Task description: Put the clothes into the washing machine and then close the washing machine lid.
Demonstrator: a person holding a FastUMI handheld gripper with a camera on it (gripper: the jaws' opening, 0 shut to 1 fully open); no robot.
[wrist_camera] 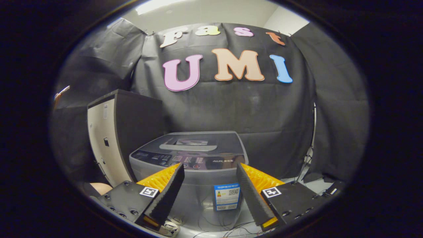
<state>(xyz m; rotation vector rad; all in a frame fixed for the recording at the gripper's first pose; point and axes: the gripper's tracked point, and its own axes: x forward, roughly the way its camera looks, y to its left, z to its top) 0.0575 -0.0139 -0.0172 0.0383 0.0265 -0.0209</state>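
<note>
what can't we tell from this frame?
- Inside of the washing machine: hidden under its closed lid, gripper view.
- Control panel markings: too small to make out.
- Base of the machine and the floor cables: partly covered by the open, empty gripper.
- Cabinet beside the machine: lower part hidden behind the gripper body.

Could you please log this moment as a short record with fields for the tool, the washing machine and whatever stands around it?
tool: tool open, fingers spread, nothing between them
washing machine: grey top-loader just beyond the fingers, facing the tool
lid: lid down, lying flat on top
control panel: control panel along the front edge of the top
sticker: blue sticker on the front wall
cabinet: tall cabinet beside the machine
floor: cables at the machine's base
</note>
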